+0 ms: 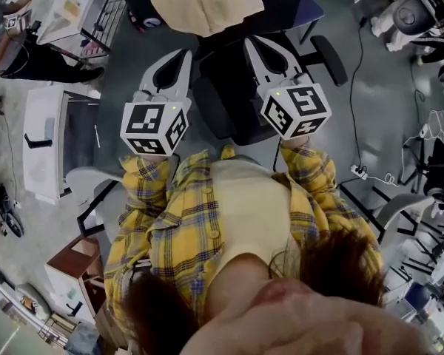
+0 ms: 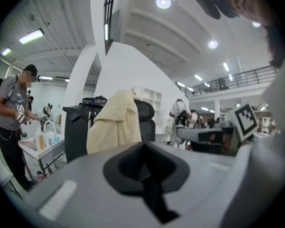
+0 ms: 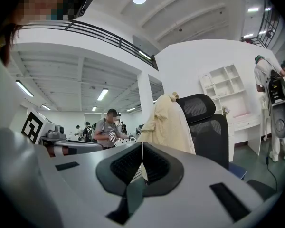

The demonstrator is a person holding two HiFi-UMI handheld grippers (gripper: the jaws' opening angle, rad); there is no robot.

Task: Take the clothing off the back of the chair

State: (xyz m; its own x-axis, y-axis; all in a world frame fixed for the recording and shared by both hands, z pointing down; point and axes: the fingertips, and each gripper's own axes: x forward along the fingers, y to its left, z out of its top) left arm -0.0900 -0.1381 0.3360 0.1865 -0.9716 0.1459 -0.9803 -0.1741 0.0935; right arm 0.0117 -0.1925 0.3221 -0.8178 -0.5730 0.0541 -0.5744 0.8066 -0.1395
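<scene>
Both my tongs are closed and carry nothing. On the left tongs [image 2: 142,146] the dark pads meet in a single seam with nothing caught between them, and the right tongs [image 3: 142,147] show the same, ribbed pads pressed together on empty air. From the head view I hold them side by side in front of my chest, the left tongs [image 1: 183,56] and the right tongs [image 1: 252,47] both pointing away from me, their tips leaning a little toward each other.

The clothing [image 1: 206,2], a cream garment, hangs draped over the back of the black chair [image 1: 237,95], straight ahead of both tongs and beyond their tips, touched by neither. Seen along the left tongs, the clothing [image 2: 115,122] lies ahead and slightly to the left of the tips, covering most of the chair [image 2: 147,120] back, with only the headrest and one edge showing beside it. Seen along the right tongs, the clothing [image 3: 168,122] stands ahead and a little to the right, falling down one side of the chair [image 3: 211,122], whose mesh headrest and back are bare on the far side.

A white shelf unit [image 3: 225,91] stands against the wall behind the chair.
</scene>
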